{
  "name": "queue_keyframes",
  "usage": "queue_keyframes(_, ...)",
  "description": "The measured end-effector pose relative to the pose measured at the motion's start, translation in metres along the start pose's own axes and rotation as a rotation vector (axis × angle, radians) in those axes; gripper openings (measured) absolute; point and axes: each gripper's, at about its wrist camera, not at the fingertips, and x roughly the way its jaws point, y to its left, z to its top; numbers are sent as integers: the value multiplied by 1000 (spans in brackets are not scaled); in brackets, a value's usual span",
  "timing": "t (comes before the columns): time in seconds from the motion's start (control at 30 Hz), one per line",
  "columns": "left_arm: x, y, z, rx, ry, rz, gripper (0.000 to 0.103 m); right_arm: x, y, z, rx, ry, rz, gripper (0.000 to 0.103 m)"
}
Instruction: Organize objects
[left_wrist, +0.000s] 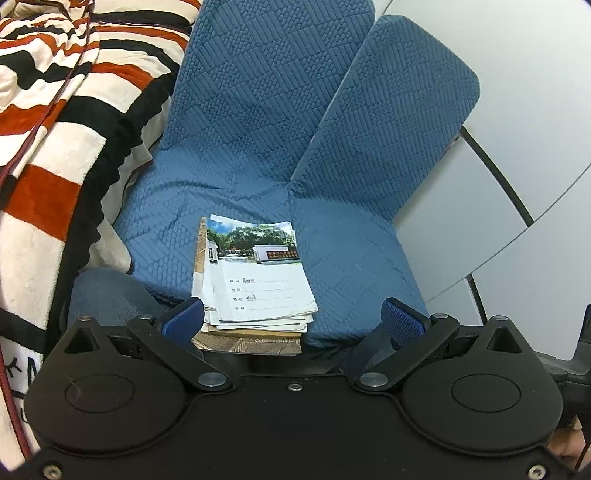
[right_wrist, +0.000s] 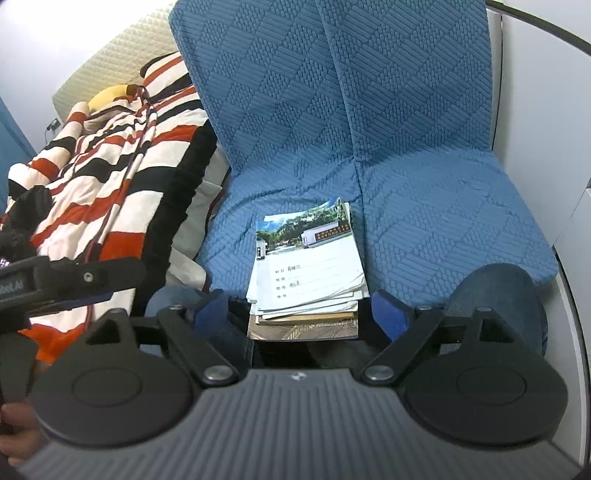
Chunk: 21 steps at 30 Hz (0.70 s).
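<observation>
A stack of notebooks and papers (left_wrist: 258, 280) lies on the front of a blue quilted sofa seat (left_wrist: 240, 147); the top booklet has a photo cover and a white form. My left gripper (left_wrist: 291, 321) is open, its blue pads wide apart. The left pad is close beside the stack's near left corner, and the right pad is well clear of it. In the right wrist view the same stack (right_wrist: 310, 266) sits between the spread fingers of my right gripper (right_wrist: 299, 312), which is open with neither pad pressing on it.
A red, black and cream striped blanket (right_wrist: 110, 166) is heaped to the left of the sofa seat (right_wrist: 443, 203), against a cream pillow (right_wrist: 122, 48). White panels (left_wrist: 517, 184) stand to the right. A person's knees in blue jeans (right_wrist: 495, 295) flank the stack.
</observation>
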Motion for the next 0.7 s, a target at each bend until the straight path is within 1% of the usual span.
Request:
queue_keyframes(0.4,-1,-2,-2,0,0,8,102,-1,3,-2,-11,6,-1,87)
queue_keyframes(0.57,-1,-4,-3,16,-3,15,102,-1,2,-3,-3,12,-1,87)
queue_keyframes(0.7,-1,-3,-3,7,-7,17,102,-1,3,-3,-4,15,4,87)
